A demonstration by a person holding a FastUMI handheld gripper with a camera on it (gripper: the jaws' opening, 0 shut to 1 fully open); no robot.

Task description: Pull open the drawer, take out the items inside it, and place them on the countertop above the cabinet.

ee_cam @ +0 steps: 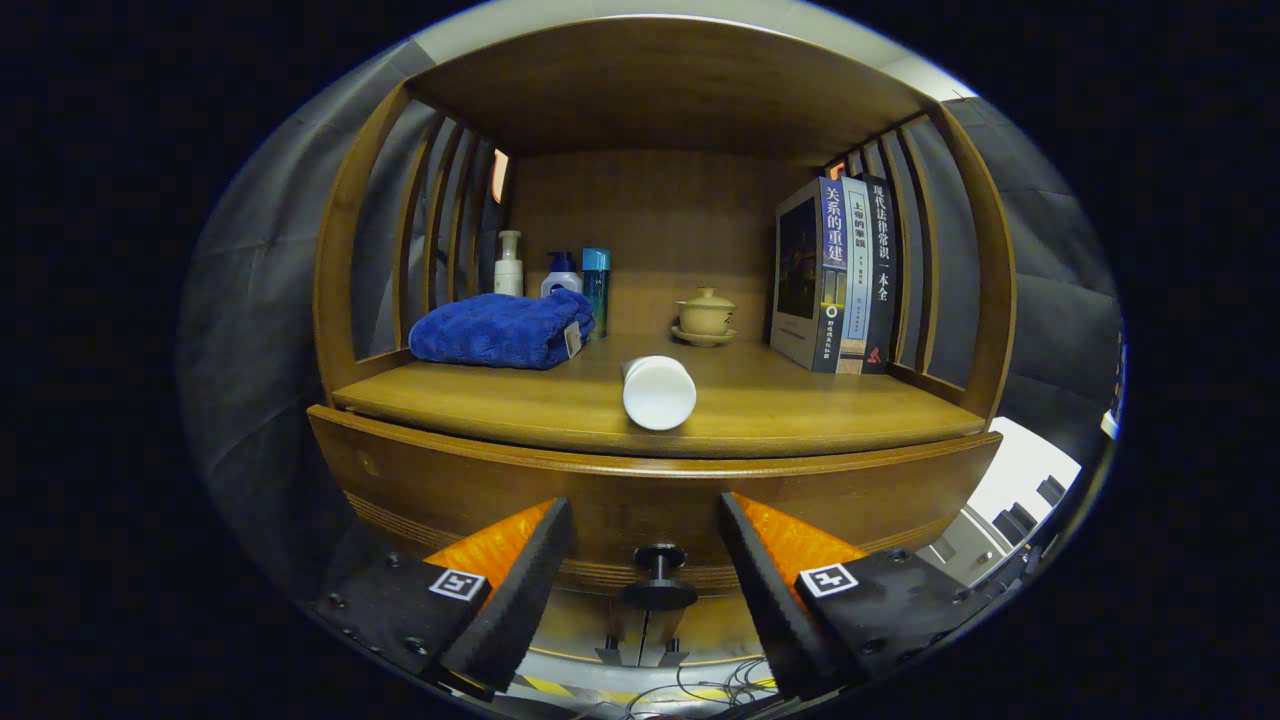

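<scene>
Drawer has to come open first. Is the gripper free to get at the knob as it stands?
Probably yes: the gripper is open, the drawer knob sits between its fingers, nothing between them.

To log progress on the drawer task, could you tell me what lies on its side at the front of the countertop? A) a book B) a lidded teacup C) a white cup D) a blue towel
C: the white cup lies tipped over near the countertop's front edge, beyond the open gripper.
</scene>
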